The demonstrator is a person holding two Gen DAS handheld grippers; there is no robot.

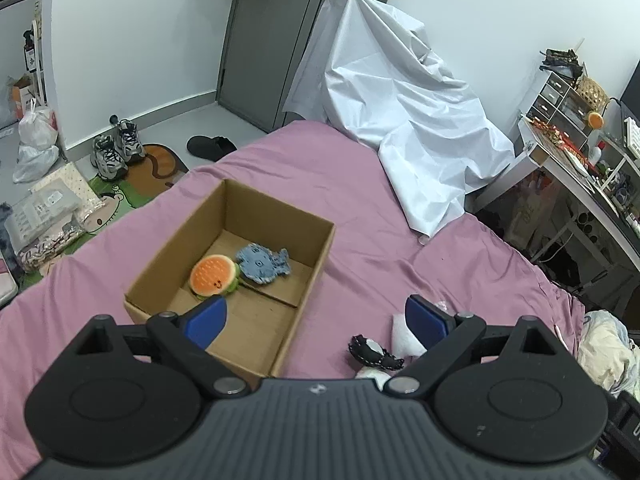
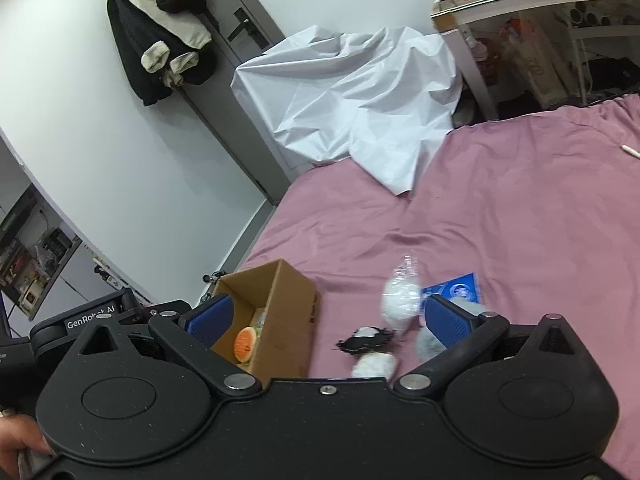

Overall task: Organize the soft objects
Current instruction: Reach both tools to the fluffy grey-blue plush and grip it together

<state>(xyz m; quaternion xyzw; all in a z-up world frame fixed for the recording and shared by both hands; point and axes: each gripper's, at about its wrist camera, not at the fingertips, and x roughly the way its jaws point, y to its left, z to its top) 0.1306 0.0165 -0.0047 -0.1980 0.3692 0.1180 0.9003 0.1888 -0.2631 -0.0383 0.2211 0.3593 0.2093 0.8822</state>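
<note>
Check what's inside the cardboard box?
Cardboard box holds a watermelon plush and a blue plush. The near wall and a gripper finger hide the near floor.

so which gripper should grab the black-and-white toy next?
Right, probably. The right gripper is open with the black-and-white toy ahead between its fingers. For the left gripper it sits off beside one finger, the box ahead.

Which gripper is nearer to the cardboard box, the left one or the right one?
Left. The left gripper hangs open over the near corner of the cardboard box. The right gripper is also open, farther off, with the box beside its left finger.
</note>
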